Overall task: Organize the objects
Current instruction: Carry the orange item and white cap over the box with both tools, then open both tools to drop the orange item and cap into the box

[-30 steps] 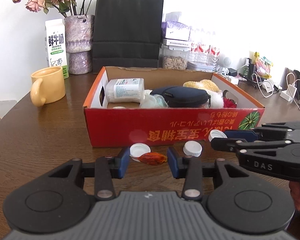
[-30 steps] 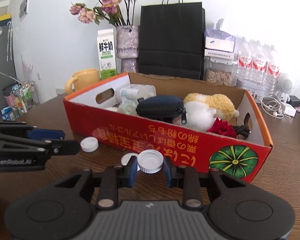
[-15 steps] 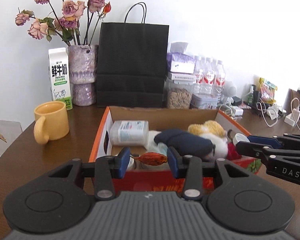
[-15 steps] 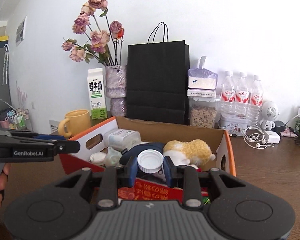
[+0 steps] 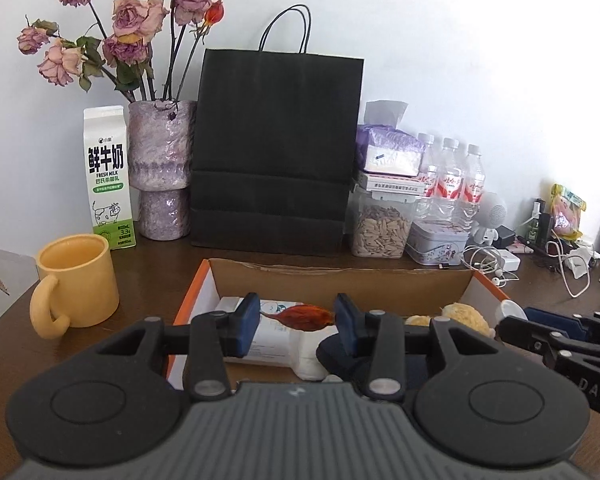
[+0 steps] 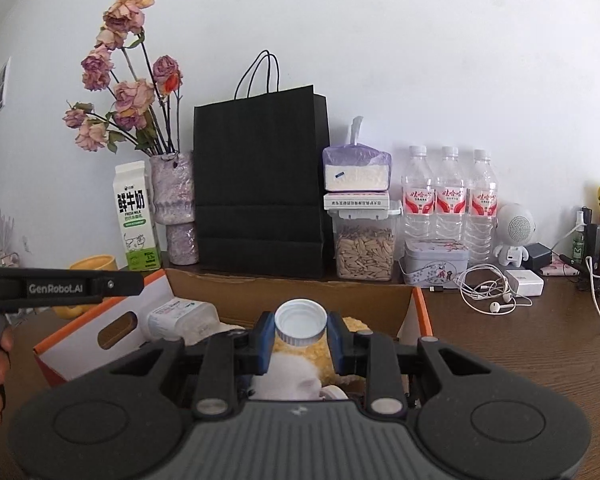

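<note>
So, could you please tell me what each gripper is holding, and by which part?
The left gripper pinches a reddish-brown dried petal by its two ends; the right gripper clamps a white ribbed plastic bottle cap across its rim.

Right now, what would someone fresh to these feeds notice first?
Each gripper carries something over the cardboard box: the right gripper pinches a white bottle cap, the left gripper an orange-brown dried pod. Behind the box, a black paper bag stands against the wall beside a vase of dried roses.
</note>
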The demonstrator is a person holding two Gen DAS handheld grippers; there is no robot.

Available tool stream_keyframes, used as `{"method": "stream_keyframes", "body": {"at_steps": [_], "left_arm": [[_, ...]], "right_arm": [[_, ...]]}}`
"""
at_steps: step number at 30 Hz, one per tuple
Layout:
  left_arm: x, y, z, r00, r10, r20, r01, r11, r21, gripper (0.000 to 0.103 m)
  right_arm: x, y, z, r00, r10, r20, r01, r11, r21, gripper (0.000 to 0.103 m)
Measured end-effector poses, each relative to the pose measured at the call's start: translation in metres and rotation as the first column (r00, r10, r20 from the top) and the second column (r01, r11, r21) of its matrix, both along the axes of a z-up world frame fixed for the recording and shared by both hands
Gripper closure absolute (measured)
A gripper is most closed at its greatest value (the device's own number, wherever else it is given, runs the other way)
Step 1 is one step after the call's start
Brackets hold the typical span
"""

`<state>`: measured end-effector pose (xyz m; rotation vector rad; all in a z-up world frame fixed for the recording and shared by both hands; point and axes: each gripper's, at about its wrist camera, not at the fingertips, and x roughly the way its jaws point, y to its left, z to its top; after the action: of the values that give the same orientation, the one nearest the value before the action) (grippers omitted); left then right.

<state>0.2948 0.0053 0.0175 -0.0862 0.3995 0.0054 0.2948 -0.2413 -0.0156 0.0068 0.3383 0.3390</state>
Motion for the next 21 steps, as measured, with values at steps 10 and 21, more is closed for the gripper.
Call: {"method": "stream_keyframes", "body": {"at_steps": [10, 21], "left_arm": [[0.013, 0.004, -0.018, 0.999, 0.005, -0.042, -0.004, 1.000, 0.028, 0.061], [-0.002, -0.002, -0.012, 0.997, 0.061, 0.044, -0.063, 0.997, 0.043, 0.000]], "right_arm": [[0.005, -0.005, -0.017, 0.999, 0.000, -0.047, 0.000, 1.000, -0.003, 0.076], [-0.001, -0.007, -0.016, 0.999, -0.029, -0.017, 0.029, 1.000, -0.009, 0.000]]}}
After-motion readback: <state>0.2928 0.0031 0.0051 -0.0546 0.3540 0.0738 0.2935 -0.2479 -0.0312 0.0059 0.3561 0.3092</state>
